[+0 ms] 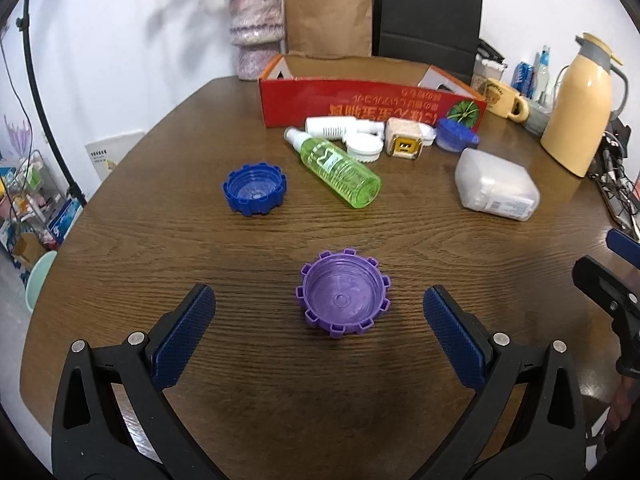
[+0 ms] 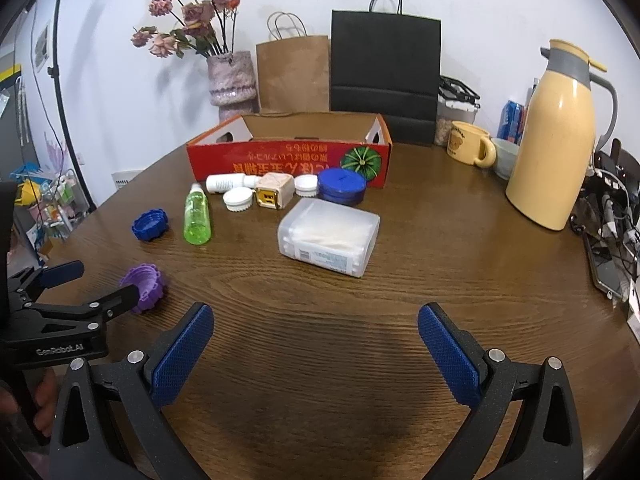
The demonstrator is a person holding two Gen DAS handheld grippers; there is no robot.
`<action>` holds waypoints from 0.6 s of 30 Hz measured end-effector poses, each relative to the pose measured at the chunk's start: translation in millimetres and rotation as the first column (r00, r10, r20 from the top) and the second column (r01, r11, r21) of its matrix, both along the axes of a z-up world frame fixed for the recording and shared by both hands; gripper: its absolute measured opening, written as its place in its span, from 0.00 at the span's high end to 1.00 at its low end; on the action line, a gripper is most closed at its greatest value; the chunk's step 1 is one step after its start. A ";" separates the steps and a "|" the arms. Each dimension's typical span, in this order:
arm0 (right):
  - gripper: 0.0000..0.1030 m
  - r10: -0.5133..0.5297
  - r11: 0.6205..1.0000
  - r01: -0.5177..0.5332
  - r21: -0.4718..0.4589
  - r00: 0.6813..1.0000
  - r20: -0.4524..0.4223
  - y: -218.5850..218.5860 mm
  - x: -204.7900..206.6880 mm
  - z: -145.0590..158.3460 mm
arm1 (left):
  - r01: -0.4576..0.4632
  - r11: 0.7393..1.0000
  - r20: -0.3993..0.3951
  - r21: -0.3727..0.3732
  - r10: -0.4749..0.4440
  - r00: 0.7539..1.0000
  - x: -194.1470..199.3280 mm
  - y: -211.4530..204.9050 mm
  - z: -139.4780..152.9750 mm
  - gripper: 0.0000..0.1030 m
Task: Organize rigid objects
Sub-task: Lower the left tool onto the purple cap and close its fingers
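At the bottom of the left wrist view, the left gripper (image 1: 319, 306) is spread wide and holds nothing. A purple cap (image 1: 343, 293) lies open side up on the brown table (image 1: 160, 240), between the two blue pads and a bit ahead of them, not touching either one. At the bottom of the right wrist view, the right gripper (image 2: 316, 326) is also spread wide and holds nothing, with only bare table between its pads. Farther up, left of the middle, a blue cap (image 1: 254, 189) lies open side up. Just right of it, a green spray bottle (image 1: 340, 168) lies on its side. On the right sits a clear plastic box (image 1: 496, 184). Behind these, a white bottle (image 1: 332, 126), a white lid (image 1: 363, 149), a small tan cube (image 1: 404, 138) and a blue round tin (image 1: 456, 136) crowd close together in front of a red cardboard box (image 1: 372, 104), which is open on top. On the far right stands a yellow jug (image 1: 580, 104), and at the back are a vase of flowers (image 2: 232, 80) and two paper bags.
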State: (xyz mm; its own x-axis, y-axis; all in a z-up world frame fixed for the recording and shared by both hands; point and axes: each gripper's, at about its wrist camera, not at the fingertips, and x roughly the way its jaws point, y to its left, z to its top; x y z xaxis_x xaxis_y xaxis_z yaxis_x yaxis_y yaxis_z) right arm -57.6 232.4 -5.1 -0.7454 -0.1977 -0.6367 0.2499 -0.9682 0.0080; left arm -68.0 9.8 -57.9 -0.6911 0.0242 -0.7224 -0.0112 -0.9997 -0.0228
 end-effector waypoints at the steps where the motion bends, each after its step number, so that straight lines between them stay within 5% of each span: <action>1: 0.00 -0.001 1.000 0.001 0.001 1.000 0.005 0.4 -1.8 -1.7 | -0.006 1.000 0.011 0.006 0.006 1.000 -2.5 -0.2 -2.2 0.01; 8: 0.00 -0.001 1.000 0.001 0.003 1.000 0.023 0.7 -12.0 -8.2 | -0.018 1.000 0.045 0.003 0.018 0.999 -10.6 3.3 -8.3 0.10; 14: 0.00 0.013 1.000 -0.013 0.006 0.999 0.030 -3.8 -17.0 -9.6 | -0.011 1.000 0.067 0.003 0.011 0.998 -13.9 6.8 -13.1 0.28; 17: 0.00 0.021 1.000 -0.022 0.009 0.999 0.030 -7.0 -18.5 -9.9 | 0.002 1.000 0.079 0.006 -0.003 0.997 -16.0 9.1 -14.9 0.51; 18: 0.00 0.023 1.000 -0.024 0.009 0.999 0.031 -7.8 -19.0 -10.1 | 0.004 1.000 0.081 0.007 -0.004 0.997 -16.3 9.4 -15.3 0.50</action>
State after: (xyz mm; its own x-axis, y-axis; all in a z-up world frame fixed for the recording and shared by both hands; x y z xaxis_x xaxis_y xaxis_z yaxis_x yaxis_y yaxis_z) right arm -76.6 224.6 -15.1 -0.7207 -0.2088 -0.6610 0.2724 -0.9622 0.0069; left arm -84.3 19.2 -73.3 -0.6300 0.0320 -0.7759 -0.0130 -0.9994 -0.0307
